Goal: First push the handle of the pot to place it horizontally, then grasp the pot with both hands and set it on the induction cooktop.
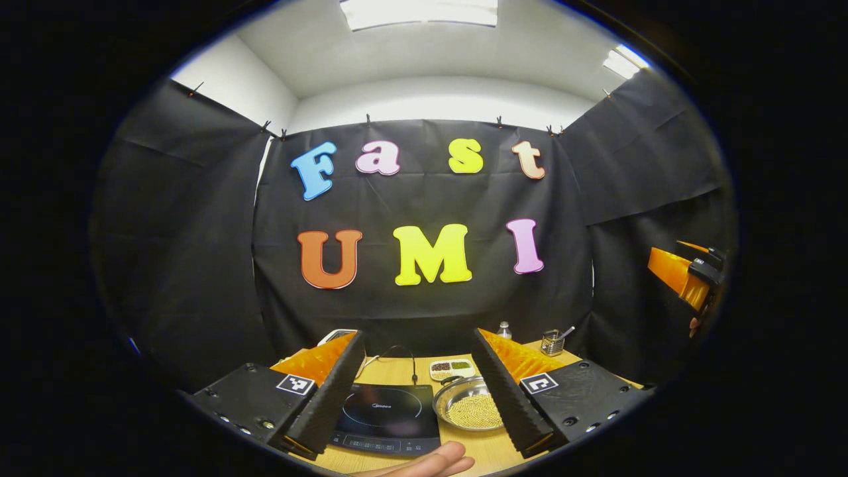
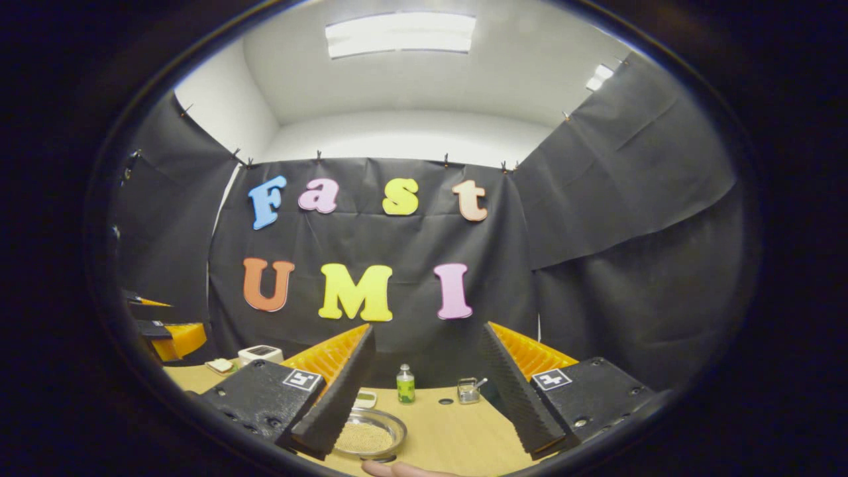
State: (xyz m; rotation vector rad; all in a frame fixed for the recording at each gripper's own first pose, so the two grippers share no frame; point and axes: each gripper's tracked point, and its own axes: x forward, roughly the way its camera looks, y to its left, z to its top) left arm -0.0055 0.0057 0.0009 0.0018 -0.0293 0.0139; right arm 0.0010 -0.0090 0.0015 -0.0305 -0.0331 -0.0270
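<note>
In the left gripper view, the left gripper (image 1: 424,391) hangs above the desk (image 1: 477,447) with its fingers wide apart and nothing between them. Between the fingers lie the black induction cooktop (image 1: 387,417) and, just to its right, the pot (image 1: 469,405), a shallow steel vessel holding pale grains. A dark stub at its far rim may be the handle, but it is too small to tell how it lies. Behind the pot sits a small tray of samples (image 1: 452,368), and fingertips (image 1: 424,464) show at the bottom edge. The right gripper (image 1: 689,275) hangs high at the right, well apart from the pot. In the right gripper view, that gripper (image 2: 424,391) is likewise spread open and empty, with the pot (image 2: 368,434) low beside its left finger, and a green bottle (image 2: 405,384) and a small holder (image 2: 468,391) stand farther back on the desk. The push seems not yet begun. To do it well, one gripper should probably come down low, find the handle first, then nudge it sideways gently so the grains stay in and the pot does not slide into the cooktop.
</note>
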